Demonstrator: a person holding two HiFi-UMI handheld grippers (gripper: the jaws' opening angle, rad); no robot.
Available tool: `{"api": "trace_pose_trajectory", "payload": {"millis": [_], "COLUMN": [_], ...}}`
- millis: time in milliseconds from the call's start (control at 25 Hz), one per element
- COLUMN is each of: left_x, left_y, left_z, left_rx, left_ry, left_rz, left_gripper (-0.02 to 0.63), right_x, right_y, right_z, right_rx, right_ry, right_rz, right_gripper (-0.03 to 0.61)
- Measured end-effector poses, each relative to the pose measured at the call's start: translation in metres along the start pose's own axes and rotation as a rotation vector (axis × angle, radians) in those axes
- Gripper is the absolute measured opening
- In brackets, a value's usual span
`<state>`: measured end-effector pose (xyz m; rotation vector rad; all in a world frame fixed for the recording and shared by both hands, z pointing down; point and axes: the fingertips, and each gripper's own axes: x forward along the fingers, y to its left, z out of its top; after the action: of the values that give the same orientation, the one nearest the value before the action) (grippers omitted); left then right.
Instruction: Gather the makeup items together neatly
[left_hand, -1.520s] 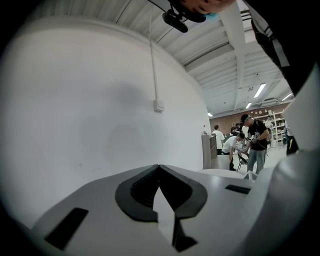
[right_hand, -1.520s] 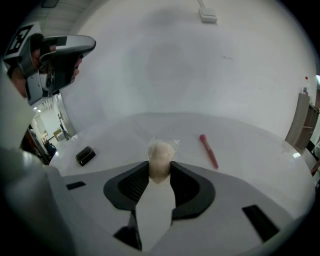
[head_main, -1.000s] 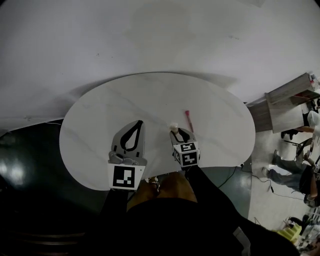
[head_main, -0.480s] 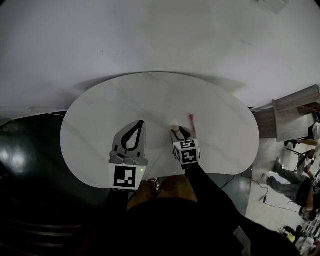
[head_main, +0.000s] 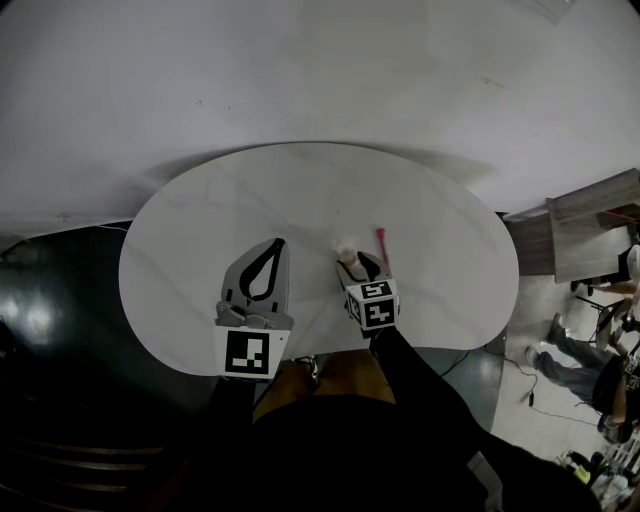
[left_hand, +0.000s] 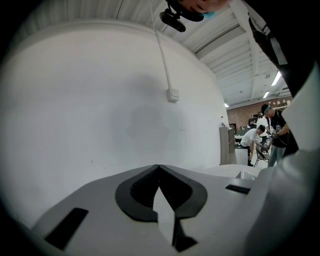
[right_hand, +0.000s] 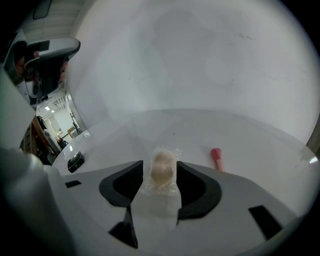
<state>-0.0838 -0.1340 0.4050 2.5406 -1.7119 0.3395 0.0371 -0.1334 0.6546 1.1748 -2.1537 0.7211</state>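
A beige makeup sponge (right_hand: 162, 169) in a clear wrapper lies on the white round table (head_main: 200, 250), seen in the head view as the sponge (head_main: 347, 254). My right gripper (right_hand: 160, 165) straddles it. Its jaws are opening, and the pads stand just off the wrapper on either side. A pink stick-shaped makeup item (right_hand: 217, 158) lies just right of the sponge, the same stick (head_main: 382, 244) being beside the right gripper (head_main: 358, 264) in the head view. My left gripper (head_main: 275, 245) rests over the table to the left, tips together and empty, as the left gripper view (left_hand: 159, 166) also shows.
A small dark object (right_hand: 75, 160) sits on the table at the left of the right gripper view. The table's near edge (head_main: 300, 355) runs close to the person's body. People and furniture (head_main: 590, 330) stand off to the right, on the floor.
The right jaws have spread apart around the sponge, which stays on the table. The left gripper has kept its place.
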Motion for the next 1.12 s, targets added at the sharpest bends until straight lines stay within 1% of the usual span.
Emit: {"api": "trace_pose_trajectory", "payload": {"millis": [440,720,880,1120], "left_x": [-0.007,-0.014,-0.017,-0.026], "left_y": [-0.002,0.002,0.008,0.017], "left_z": [0.014,0.023,0.027,0.036], "left_rx": [0.029,0.036,0.047,0.05], "left_ry": [-0.037,-0.059,-0.071,-0.097], "left_rz": [0.002,0.007,0.013,0.04], "left_gripper": [0.014,0.014,0.014,0.014], "right_x": [-0.039,-0.075,-0.1,-0.135], "right_y": [0.013,0.028,0.04,0.052], "right_z": [0.047,0.093,0.127,0.167], "right_rx": [-0.032,-0.051,-0.068,-0.14], "right_ry": [-0.179,-0.318,-0.405,-0.515], "right_rz": [0.023,0.04,0.061,0.05], "right_gripper": [0.222,0.221,0.221,0.221]}}
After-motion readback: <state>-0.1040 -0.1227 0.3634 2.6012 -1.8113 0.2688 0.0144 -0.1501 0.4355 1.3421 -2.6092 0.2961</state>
